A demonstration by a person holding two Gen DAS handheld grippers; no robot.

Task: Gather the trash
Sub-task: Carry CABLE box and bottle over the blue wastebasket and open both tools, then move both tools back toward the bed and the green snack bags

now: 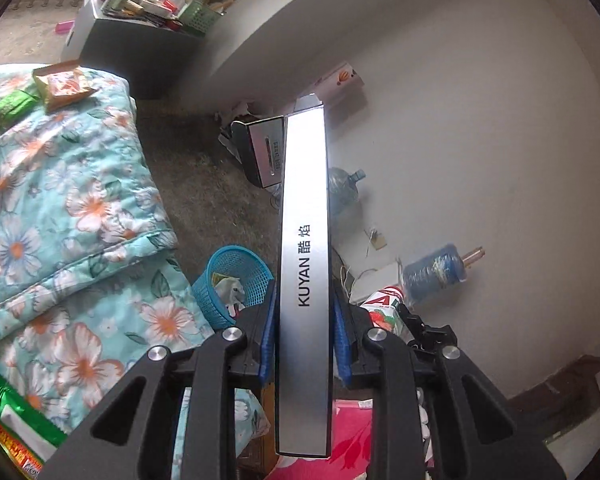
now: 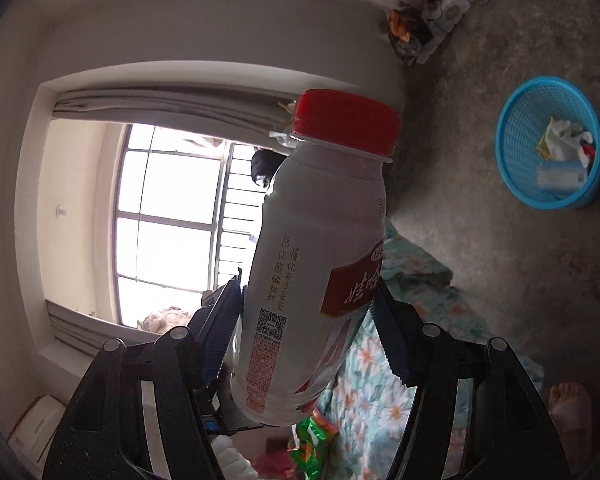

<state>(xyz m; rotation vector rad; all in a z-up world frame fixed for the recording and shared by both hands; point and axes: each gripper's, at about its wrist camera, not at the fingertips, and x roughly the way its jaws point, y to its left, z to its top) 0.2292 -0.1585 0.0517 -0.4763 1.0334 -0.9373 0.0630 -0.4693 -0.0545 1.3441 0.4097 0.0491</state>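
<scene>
The left gripper (image 1: 304, 340) has its jaws clamped on a long silver KUYAN box (image 1: 305, 264), held above the floral quilt (image 1: 60, 208). The right gripper (image 2: 306, 336) grips a white drink bottle (image 2: 320, 248) with a red cap (image 2: 346, 120). Beyond, on the concrete floor (image 2: 480, 240), the blue mesh wastebasket (image 2: 516, 140) holds crumpled scraps.

Lived-in bedroom at home, floral quilt (image 1: 60, 208) at left, curtained barred window (image 2: 172, 216) mid-left, blue wastebasket (image 2: 548, 144) on concrete floor (image 2: 500, 260)
</scene>
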